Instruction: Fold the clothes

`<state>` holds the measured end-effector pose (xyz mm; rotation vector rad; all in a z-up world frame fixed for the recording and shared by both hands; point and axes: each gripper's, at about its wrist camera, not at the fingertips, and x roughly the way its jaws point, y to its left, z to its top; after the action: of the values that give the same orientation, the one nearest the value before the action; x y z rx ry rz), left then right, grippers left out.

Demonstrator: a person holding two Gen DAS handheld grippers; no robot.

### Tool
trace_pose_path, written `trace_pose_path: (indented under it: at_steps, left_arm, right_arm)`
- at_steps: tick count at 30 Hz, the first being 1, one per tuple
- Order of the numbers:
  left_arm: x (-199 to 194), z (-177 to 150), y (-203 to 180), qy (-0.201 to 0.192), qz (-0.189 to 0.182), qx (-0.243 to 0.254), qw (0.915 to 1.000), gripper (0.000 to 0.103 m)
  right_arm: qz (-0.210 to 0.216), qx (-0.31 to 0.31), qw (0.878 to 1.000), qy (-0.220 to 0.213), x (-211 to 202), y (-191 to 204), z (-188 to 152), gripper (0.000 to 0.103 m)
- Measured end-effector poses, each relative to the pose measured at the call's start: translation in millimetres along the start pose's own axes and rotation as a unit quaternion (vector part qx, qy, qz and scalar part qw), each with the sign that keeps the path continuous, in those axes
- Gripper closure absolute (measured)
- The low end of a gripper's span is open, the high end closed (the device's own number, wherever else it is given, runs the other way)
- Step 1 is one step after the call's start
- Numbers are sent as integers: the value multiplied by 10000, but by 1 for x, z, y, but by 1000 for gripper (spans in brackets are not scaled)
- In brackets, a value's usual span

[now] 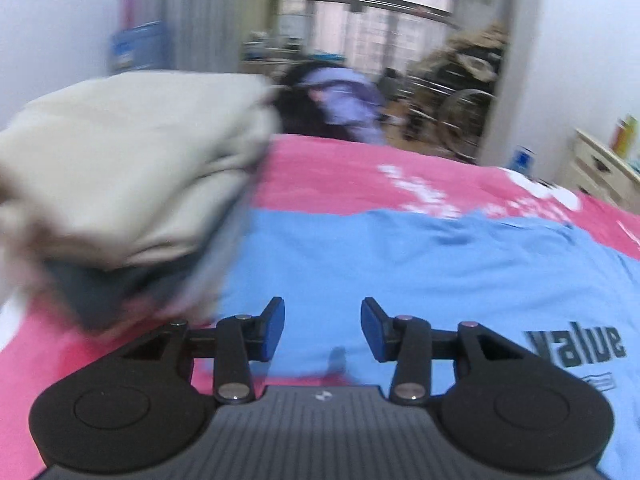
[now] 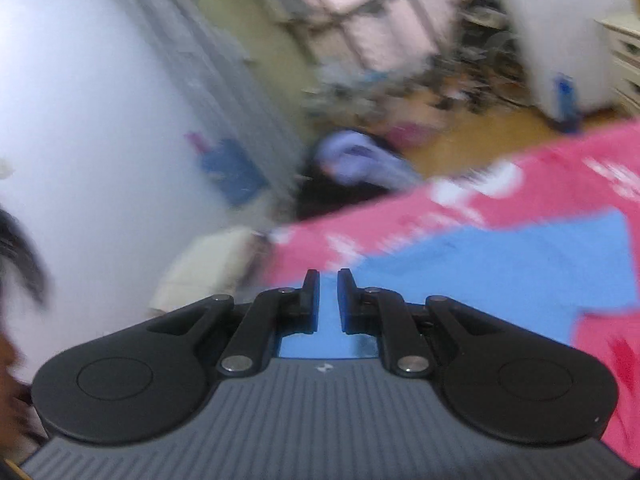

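A light blue T-shirt point(image 1: 400, 264) lies spread flat on a pink bedcover point(image 1: 340, 172) with white print; dark lettering reading "value" shows on the shirt near its right side. To its left sits a stack of folded clothes point(image 1: 132, 184), cream pieces on top of a grey one, its edge overlapping the shirt's left side. The left tongs point(image 1: 322, 328) hang just above the blue shirt, jaws wide apart and holding nothing. The right tongs point(image 2: 328, 300) are over the same blue T-shirt point(image 2: 500, 268), jaws drawn close with a narrow gap between them; the view is blurred, and nothing appears gripped.
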<state>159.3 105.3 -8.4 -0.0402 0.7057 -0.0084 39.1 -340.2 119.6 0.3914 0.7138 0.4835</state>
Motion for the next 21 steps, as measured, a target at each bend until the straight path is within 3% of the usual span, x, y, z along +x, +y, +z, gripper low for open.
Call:
trace_pose_path:
  at_steps: [2, 5, 9, 12, 18, 21]
  left_arm:
    - [20, 7, -18, -7, -66, 219, 9997, 59]
    - [51, 17, -44, -17, -165, 548, 9984, 60]
    - [91, 30, -76, -10, -299, 959, 9949, 61]
    - [112, 32, -84, 66, -274, 1150, 9930, 68]
    - [128, 23, -82, 74, -41, 1263, 9920, 67]
    - [124, 18, -76, -32, -4, 1201, 9928, 64]
  right_arm:
    - [-499, -306, 9977, 347, 29, -12, -8, 93]
    - [-800, -818, 9905, 764, 91, -25, -14, 93]
    - [-583, -702, 9883, 1224, 177, -42, -15, 94]
    - [-240, -715, 9872, 1407, 238, -37, -13, 94]
    - [398, -1777, 9756, 1230, 343, 16, -8, 95]
    - [466, -2235, 9662, 1193, 377, 35, -10, 95]
